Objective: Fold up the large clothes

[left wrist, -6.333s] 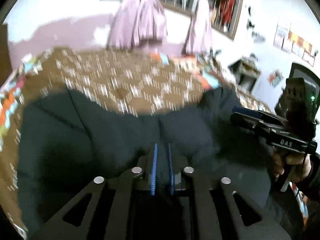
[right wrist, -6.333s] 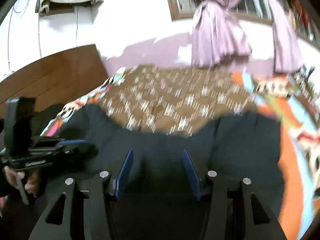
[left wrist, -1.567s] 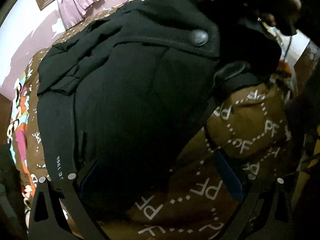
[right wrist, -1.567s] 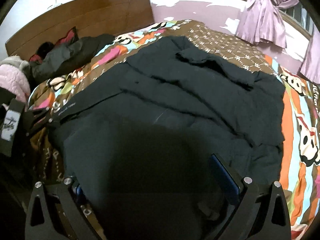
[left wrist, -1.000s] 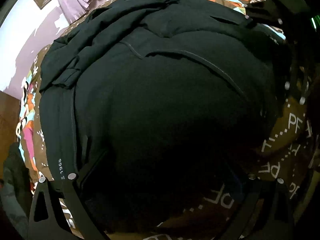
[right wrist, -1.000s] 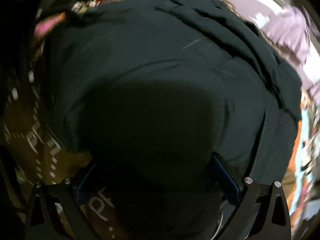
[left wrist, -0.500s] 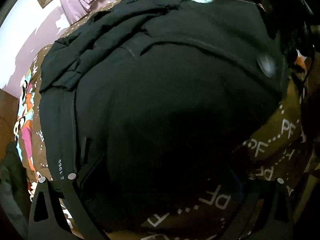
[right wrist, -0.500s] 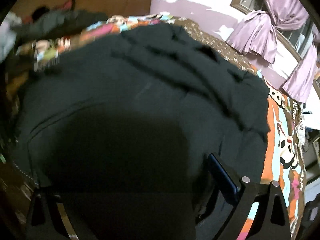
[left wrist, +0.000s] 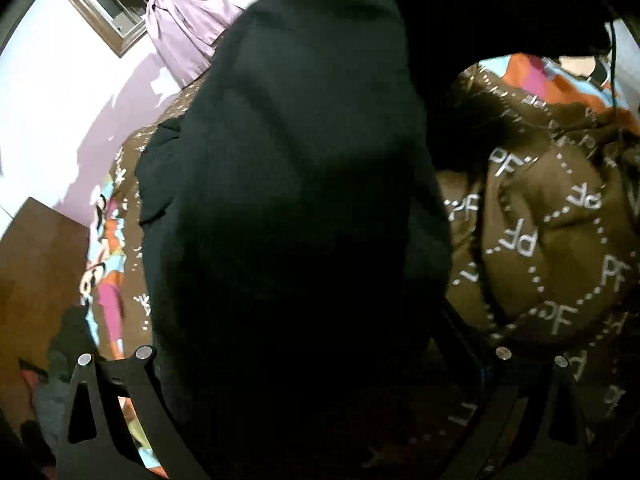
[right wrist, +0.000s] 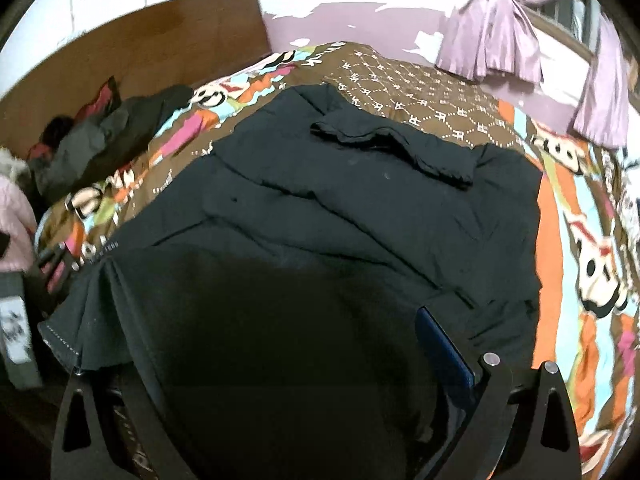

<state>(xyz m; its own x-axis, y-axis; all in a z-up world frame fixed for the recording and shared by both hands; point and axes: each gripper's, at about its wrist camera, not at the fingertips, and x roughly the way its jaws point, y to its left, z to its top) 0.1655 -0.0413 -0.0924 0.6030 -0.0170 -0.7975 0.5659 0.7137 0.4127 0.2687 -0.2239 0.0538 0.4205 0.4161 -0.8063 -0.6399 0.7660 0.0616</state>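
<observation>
The black jacket (right wrist: 360,200) lies spread across the patterned bedspread (right wrist: 432,92), its far part flat with a sleeve (right wrist: 392,144) folded across it, its near hem lifted toward both cameras. In the right wrist view the right gripper (right wrist: 276,392) stands with its jaws wide apart — the blue pad on the right side is bare, and the near hem drapes over the left finger and the space between, so whether any cloth is truly pinched cannot be told. In the left wrist view the left gripper (left wrist: 316,380) also shows its fingers set wide, with dark jacket cloth filling the gap and rising up the middle of the view; a firm hold cannot be confirmed there either.

The step in hand looks like carrying the near hem over toward the far side to halve the jacket. To do it well, both sides should have a sure hold at matching corners first, then lift level and travel together — keeping the edge taut so the padded layers don't bunch — and lay the hem square to the far edge, clear of the dark clothes (right wrist: 104,140) piled by the headboard (right wrist: 132,40).
</observation>
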